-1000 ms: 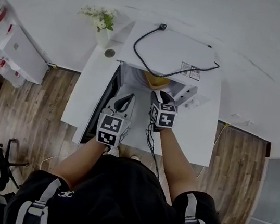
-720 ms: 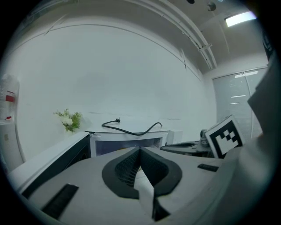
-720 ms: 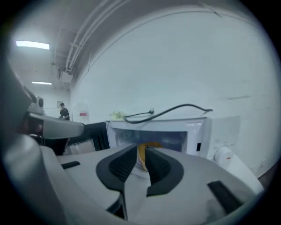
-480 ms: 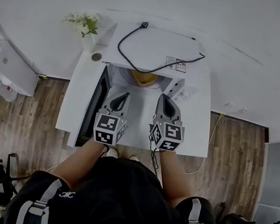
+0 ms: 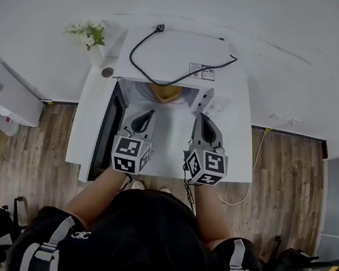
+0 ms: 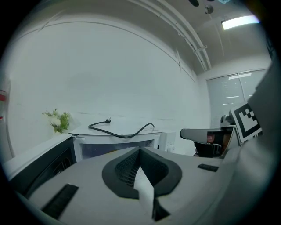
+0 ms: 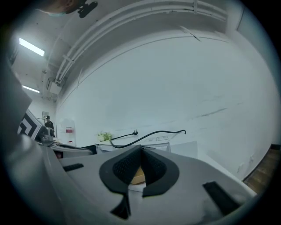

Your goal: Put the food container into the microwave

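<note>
- My left claw (image 5: 146, 116) hung over the white table (image 5: 238, 155), just in front of the microwave (image 5: 179, 56), towards its left side.
- Its jaws were pressed together at the tips, with nothing between them.
- My right claw (image 5: 200, 119) hung level with it, in front of the microwave's right side, and the two were apart with bare table between them.
- Its jaws were also pressed together and held nothing. Only a narrow slit behind the tips stayed open, and a bit of tan showed through it from the thing beyond.
- The food container (image 5: 165, 93), a tan-yellow thing, sat inside the microwave's cavity, near the front opening and about midway across. Neither claw touched it.
- The microwave's door (image 5: 108, 129) stood swung open to the left of the cavity, reaching out past my left claw.
- A black power cable (image 5: 166, 77) lay looped on top of the microwave, with its plug end near the back edge.
- A small bunch of white flowers (image 5: 86, 31) stood to the left of the microwave, by the wall.
- The marker cubes (image 5: 129, 156) on both claws sat on the side away from the microwave, close to my body.
</note>
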`<move>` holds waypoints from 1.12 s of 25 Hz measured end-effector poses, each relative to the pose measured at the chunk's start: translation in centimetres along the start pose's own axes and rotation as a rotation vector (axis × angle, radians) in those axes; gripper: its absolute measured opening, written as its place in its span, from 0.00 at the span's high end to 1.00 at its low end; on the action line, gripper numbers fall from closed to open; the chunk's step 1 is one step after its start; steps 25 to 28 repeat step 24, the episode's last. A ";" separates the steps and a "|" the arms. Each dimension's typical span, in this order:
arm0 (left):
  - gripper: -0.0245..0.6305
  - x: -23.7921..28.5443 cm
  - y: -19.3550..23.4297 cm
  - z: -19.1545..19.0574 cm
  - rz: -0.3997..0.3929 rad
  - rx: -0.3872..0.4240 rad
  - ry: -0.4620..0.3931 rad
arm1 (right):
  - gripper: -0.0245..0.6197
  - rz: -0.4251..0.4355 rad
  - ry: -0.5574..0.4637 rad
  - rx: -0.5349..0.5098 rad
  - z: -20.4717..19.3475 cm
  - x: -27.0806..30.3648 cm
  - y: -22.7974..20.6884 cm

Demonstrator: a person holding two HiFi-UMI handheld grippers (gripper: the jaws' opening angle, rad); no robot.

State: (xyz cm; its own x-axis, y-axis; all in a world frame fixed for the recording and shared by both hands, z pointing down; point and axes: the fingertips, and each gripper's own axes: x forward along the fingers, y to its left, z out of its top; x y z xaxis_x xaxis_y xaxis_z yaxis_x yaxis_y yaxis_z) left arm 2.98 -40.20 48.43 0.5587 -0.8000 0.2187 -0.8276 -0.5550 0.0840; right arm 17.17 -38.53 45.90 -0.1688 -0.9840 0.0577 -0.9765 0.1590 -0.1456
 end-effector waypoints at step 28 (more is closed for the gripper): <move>0.95 0.9 -0.9 0.0 0.032 0.003 0.013 | 0.96 0.029 0.029 0.030 -1.4 0.0 -0.9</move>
